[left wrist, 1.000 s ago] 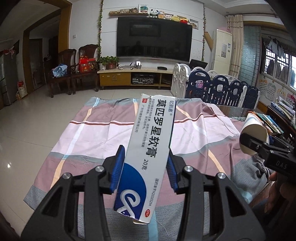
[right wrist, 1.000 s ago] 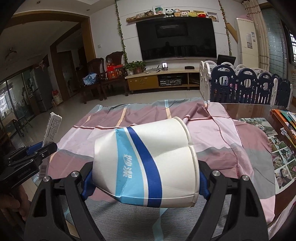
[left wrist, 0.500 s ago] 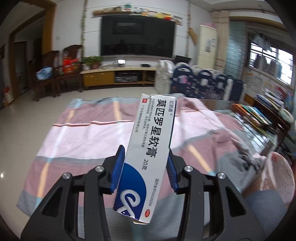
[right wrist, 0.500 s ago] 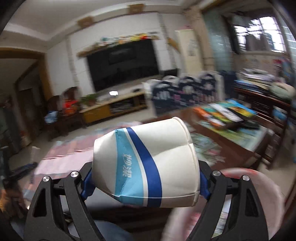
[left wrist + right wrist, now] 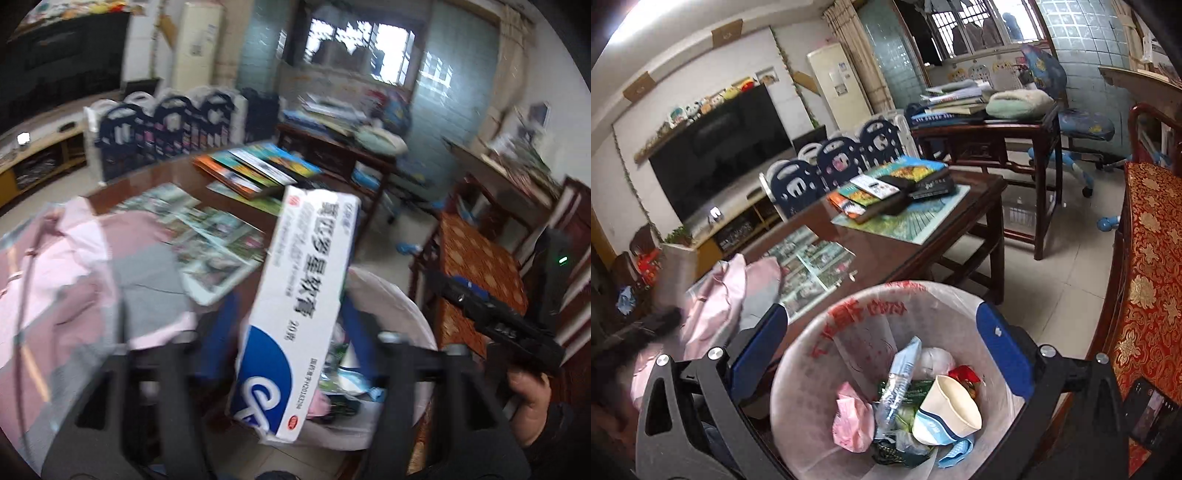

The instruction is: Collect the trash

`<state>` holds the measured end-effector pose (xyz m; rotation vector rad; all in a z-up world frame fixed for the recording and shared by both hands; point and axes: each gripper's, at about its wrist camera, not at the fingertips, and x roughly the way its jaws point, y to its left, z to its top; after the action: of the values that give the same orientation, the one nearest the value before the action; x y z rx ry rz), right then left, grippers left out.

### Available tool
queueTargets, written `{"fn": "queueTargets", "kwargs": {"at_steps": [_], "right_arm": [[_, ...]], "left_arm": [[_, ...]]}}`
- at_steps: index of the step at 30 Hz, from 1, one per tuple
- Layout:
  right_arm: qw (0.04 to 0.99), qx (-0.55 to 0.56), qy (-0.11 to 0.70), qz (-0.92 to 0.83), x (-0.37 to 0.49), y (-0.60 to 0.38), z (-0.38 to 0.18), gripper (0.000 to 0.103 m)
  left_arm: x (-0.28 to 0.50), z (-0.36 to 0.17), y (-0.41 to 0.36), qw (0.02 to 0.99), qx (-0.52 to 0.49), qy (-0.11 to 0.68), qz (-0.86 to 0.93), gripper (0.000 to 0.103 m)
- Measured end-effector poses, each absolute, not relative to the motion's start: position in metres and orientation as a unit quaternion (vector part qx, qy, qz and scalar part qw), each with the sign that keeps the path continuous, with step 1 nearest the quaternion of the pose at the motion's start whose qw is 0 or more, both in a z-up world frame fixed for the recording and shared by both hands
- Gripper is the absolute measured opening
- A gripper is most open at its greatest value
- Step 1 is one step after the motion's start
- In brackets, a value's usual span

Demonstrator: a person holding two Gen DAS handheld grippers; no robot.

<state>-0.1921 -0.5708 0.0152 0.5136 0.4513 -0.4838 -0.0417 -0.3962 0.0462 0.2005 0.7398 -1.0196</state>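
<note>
Right gripper [image 5: 882, 345] hangs over the trash bin [image 5: 798, 387], jaws spread wide with nothing between the blue pads [image 5: 1003, 347]; they have just been opening. The crushed paper cup [image 5: 947, 411] with the blue stripe lies in the bin, mouth up and tilted, on top of the other rubbish: a clear plastic bottle [image 5: 899, 373], a pink plastic bag [image 5: 851, 417], a green wrapper and a red wrapper (small, details unclear). The bin is lined with a white bag printed with red characters [image 5: 860, 314] and stands on the tiled floor just beside the dark wooden coffee table [image 5: 971, 206], which carries a stack of books [image 5: 894, 188] and photos under glass. The left-wrist view is motion-blurred: left gripper [image 5: 286, 332] is above the same bin [image 5: 402, 306], its jaws have just been opening too and the pads [image 5: 218, 328] now stand apart from the ointment box [image 5: 295, 310]. The white-and-blue box with Chinese print is between the jaws, tilted, lower end over the bin's mouth, with visible gaps on both sides (cannot tell if anything touches it). The right hand [image 5: 528, 402] and its gripper show at the right edge of that view. A pink-grey cloth [image 5: 55, 280] lies crumpled over the table end at left.
</note>
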Motion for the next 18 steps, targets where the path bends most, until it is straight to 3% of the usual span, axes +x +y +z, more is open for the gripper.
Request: {"fn": "queueTargets", "kwargs": {"at_steps": [1, 5, 11, 18], "right_arm": [[0.918, 0.240, 0.217, -0.230, -0.195, -0.568, 0.019, 0.100], [0.931, 0.215, 0.218, -0.199, -0.198, -0.559, 0.020, 0.100], [0.943, 0.152, 0.258, -0.146, -0.190, -0.510, 0.010, 0.100], [0.946, 0.149, 0.281, -0.059, -0.132, -0.447, 0.021, 0.100]], "left_arm": [[-0.043, 0.040, -0.407, 0.801, 0.104, 0.351, -0.473, 0.101], [-0.029, 0.033, -0.390, 0.821, 0.102, 0.348, -0.440, 0.101], [0.023, 0.078, -0.241, 0.910, 0.035, 0.292, -0.293, 0.101], [0.030, 0.109, -0.080, 0.970, 0.036, 0.211, -0.115, 0.101]]}}
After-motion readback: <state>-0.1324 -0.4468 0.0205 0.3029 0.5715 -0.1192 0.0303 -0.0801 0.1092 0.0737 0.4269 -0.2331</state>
